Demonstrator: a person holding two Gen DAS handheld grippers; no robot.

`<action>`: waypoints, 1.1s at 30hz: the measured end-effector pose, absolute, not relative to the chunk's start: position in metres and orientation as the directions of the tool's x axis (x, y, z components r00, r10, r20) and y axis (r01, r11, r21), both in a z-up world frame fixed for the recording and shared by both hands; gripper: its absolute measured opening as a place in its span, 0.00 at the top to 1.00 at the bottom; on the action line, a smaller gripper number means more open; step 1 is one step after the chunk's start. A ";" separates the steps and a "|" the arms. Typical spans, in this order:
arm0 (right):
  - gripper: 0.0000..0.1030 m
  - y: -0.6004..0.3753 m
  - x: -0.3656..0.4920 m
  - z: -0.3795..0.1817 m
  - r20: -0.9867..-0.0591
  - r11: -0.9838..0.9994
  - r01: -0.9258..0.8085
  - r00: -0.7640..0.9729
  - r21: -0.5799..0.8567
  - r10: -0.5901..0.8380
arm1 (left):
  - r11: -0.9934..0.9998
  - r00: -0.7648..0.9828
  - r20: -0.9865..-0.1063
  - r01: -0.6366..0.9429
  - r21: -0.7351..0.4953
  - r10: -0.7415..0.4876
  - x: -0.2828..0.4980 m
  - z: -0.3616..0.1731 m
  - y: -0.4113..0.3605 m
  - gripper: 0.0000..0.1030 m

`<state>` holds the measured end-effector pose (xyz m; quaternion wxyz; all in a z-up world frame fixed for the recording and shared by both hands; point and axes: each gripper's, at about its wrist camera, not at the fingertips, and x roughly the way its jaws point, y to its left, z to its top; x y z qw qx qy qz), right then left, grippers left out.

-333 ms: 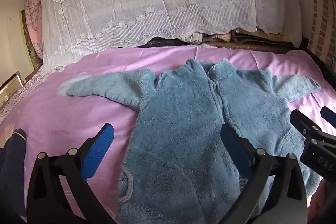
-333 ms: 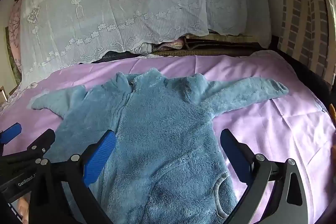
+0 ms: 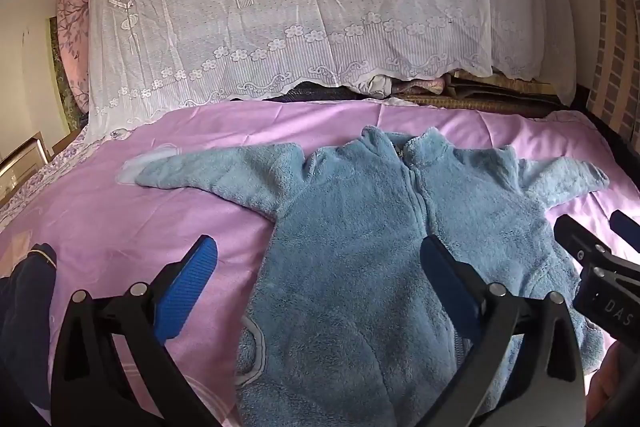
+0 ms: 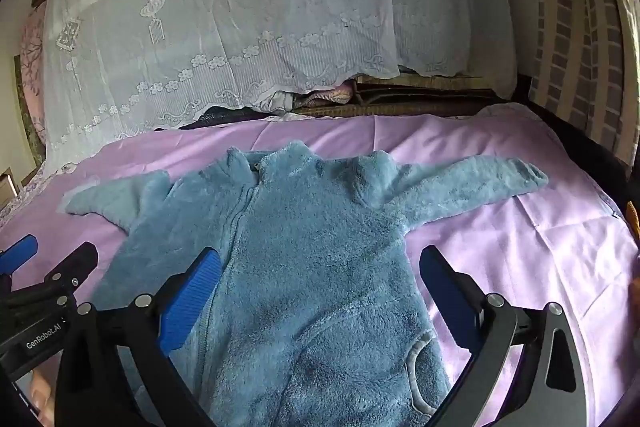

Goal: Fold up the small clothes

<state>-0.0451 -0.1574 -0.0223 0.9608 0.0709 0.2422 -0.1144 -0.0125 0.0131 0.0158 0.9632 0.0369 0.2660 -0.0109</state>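
Both grippers hover wide-open above the fleece jacket.

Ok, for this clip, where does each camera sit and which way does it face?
Left wrist: on the left gripper, over the fluffy blue fleece baby suit's left half, looking up the pink bedsheet toward the white lace cover; own open jaws show, the right gripper at the edge.
Right wrist: on the right gripper, over the suit's right half, facing likewise; own open jaws, the left gripper at the edge.
Shared: suit, sheet, lace cover.
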 end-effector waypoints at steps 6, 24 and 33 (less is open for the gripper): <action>0.03 -0.158 -0.048 -0.020 -0.473 0.965 0.247 0.863 0.087 -0.178 | 0.996 0.865 -0.502 0.050 0.072 -0.007 -0.017 0.015 0.012 0.04; 0.03 -0.156 -0.050 -0.019 -0.470 0.967 0.242 0.865 0.083 -0.176 | 0.998 0.866 -0.500 0.040 0.055 -0.007 -0.017 0.018 0.013 0.04; 0.03 -0.155 -0.050 -0.020 -0.476 0.967 0.241 0.862 0.082 -0.175 | 0.998 0.864 -0.504 0.036 0.055 -0.003 -0.016 0.017 0.012 0.04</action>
